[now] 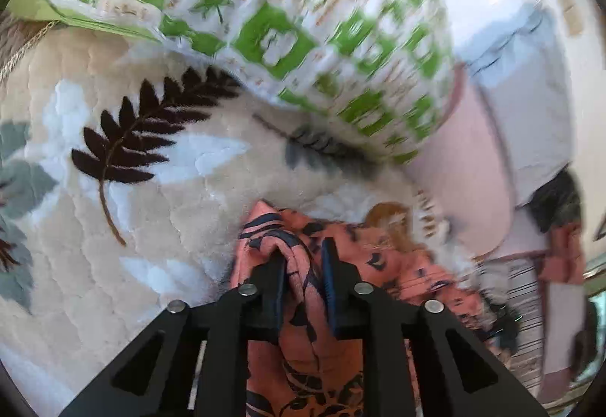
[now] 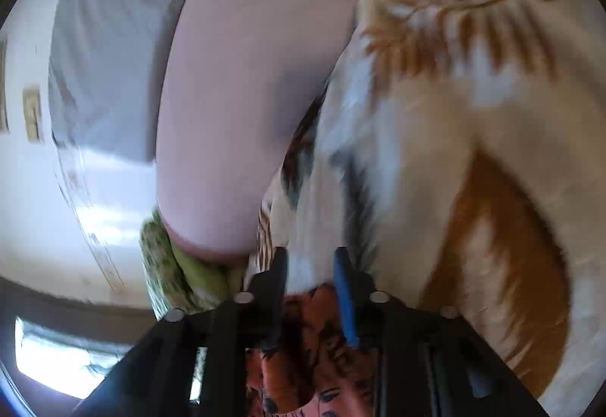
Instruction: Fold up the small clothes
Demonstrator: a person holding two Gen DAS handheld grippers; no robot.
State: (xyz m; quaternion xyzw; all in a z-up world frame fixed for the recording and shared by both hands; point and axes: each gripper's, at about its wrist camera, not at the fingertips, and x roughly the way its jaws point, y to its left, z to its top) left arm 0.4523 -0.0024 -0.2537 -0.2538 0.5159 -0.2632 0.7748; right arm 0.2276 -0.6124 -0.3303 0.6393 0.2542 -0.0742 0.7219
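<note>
A coral garment with a dark leaf print (image 1: 378,265) lies bunched on a plush cream blanket with leaf shapes (image 1: 151,189). In the left wrist view a raised fold of it runs between the fingers of my left gripper (image 1: 303,260). The jaws stand apart: the fold leans on the left finger and is clear of the right one. In the right wrist view the same coral garment (image 2: 314,322) sits low between the fingers of my right gripper (image 2: 310,261). Those jaws are apart too, with the cream blanket (image 2: 454,152) showing between the tips. Both views are blurred.
A green-and-white patterned quilt or pillow (image 1: 284,0) lies along the far side of the blanket. A pale pink cushion (image 1: 462,171) (image 2: 246,76) sits beside it, with a green patterned cloth (image 2: 166,265) under its edge. White bedding and a wall lie beyond.
</note>
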